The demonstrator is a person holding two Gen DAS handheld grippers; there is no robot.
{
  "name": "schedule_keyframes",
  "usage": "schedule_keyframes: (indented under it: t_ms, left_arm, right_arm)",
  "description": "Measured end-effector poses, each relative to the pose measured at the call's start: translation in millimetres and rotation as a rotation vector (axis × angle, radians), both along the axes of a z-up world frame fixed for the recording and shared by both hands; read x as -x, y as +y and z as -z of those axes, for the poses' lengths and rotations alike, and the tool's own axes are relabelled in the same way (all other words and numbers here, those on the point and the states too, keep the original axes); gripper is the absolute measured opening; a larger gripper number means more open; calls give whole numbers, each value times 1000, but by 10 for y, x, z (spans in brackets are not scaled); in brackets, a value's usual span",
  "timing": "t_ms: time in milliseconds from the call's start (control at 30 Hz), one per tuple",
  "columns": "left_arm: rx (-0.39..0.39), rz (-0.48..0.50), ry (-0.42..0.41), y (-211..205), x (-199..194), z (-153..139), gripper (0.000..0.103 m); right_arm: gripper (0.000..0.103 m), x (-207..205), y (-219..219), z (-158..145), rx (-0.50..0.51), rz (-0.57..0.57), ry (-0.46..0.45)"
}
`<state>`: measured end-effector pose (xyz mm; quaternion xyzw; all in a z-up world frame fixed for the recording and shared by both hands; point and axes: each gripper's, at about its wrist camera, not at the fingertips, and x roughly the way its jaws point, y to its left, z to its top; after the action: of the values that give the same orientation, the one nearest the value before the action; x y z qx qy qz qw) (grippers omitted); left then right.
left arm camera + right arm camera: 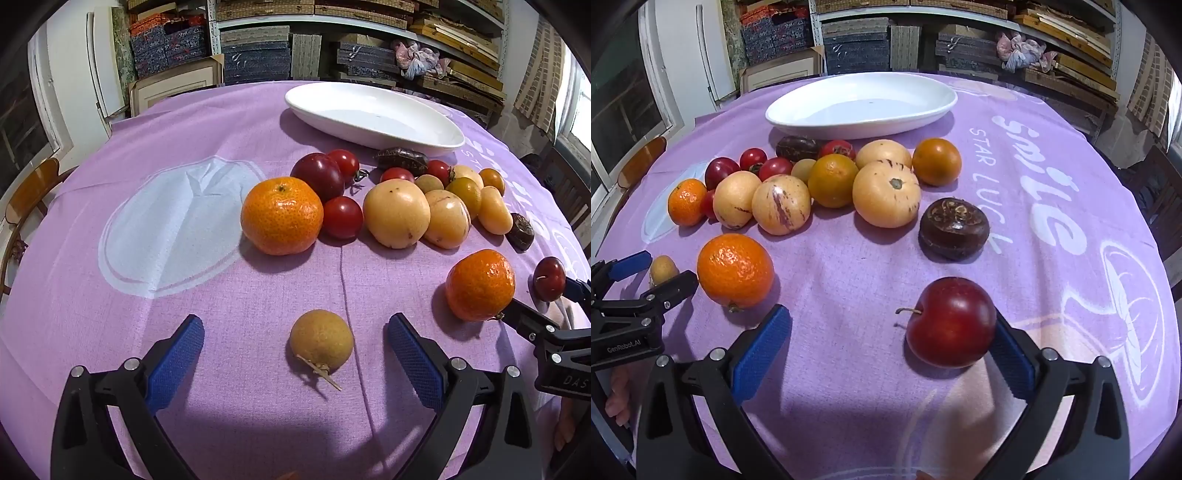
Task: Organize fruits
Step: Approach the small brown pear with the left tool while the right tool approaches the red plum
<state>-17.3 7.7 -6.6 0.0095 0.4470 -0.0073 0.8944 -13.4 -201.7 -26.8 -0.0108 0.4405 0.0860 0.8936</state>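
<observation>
Left gripper (295, 341): blue-padded jaws spread wide, pointing down at purple tablecloth (147, 295). Small round tan-yellow fruit with dry stem (321, 345) lies on cloth between pads, clear gap each side, not gripped.

Right gripper (892, 332): jaws likewise wide apart. Dark red plum (951, 321) sits between pads, against right pad, well clear of left pad; not clamped.

Empty white oval dish (862, 107) at far side, behind fruit cluster.

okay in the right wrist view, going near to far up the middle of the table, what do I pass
Red plum between the open right hand-held gripper fingers → dark brown round fruit → pale yellow fruit with a green stem scar → white oval dish.
</observation>
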Motion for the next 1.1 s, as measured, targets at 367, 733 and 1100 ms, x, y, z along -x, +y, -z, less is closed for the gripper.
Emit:
schedule_keyframes:
  t_ms: [367, 733, 1100]
  left_arm:
    - [-1, 0, 0, 2, 3, -2, 100]
    - [-1, 0, 0, -5, 0, 0, 100]
    - [-1, 0, 1, -7, 0, -1, 100]
  right_arm:
    - [99, 41, 34, -17, 33, -3, 6]
    - [99, 28, 31, 6, 31, 0, 3]
    - [99, 20, 34, -3, 33, -1, 7]
